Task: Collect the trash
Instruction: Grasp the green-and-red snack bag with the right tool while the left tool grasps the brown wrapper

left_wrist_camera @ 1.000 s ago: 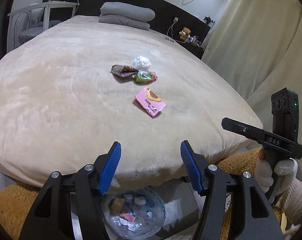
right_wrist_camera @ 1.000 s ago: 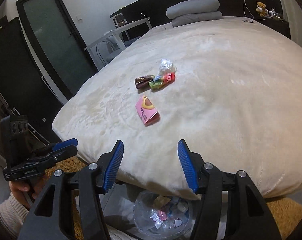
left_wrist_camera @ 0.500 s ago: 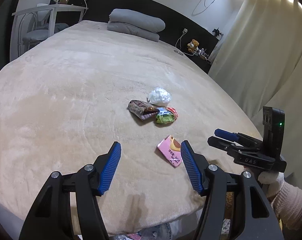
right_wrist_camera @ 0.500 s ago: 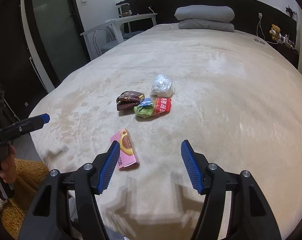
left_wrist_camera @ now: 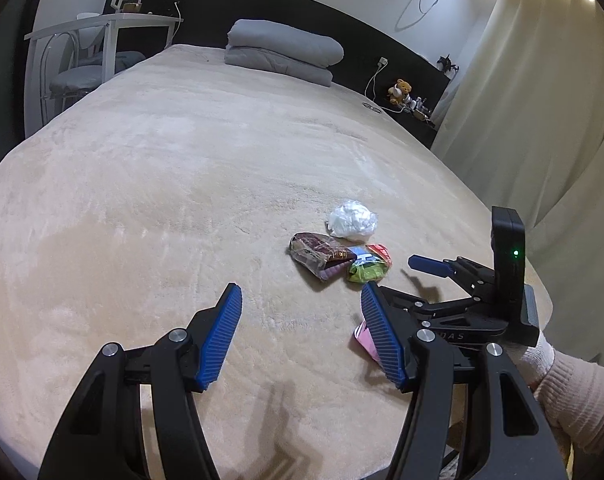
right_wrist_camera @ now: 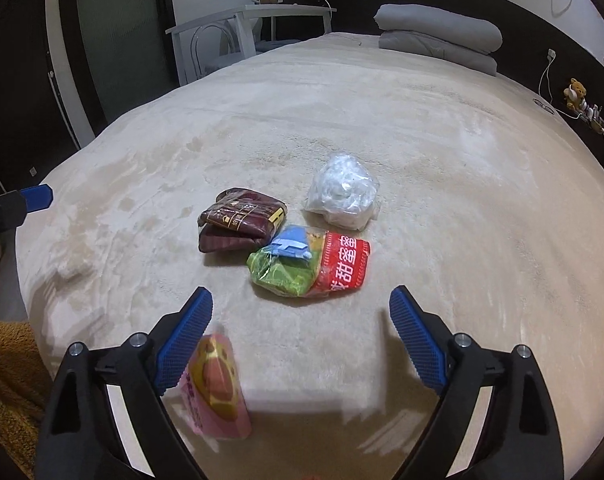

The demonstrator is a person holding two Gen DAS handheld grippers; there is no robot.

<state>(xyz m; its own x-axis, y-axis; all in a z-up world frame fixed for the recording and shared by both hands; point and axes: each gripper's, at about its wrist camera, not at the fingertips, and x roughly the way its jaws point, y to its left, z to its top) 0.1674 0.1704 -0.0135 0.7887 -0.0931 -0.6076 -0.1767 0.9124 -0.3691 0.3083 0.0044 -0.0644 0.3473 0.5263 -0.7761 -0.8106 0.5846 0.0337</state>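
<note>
Tilting down, right hand-held gripper [right_wrist_camera: 300, 336] opening

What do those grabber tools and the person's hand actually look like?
Each gripper, left and right, is a black frame with silver bolts and two ribbed blue fingers. The right one carries a black block with a green light and pale lettering. The hand wears a white glove under a pale knit sleeve.

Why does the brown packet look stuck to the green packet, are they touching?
Touching. Right wrist view: the brown packet meets the green packet's blue top, no blanket showing between.
</note>
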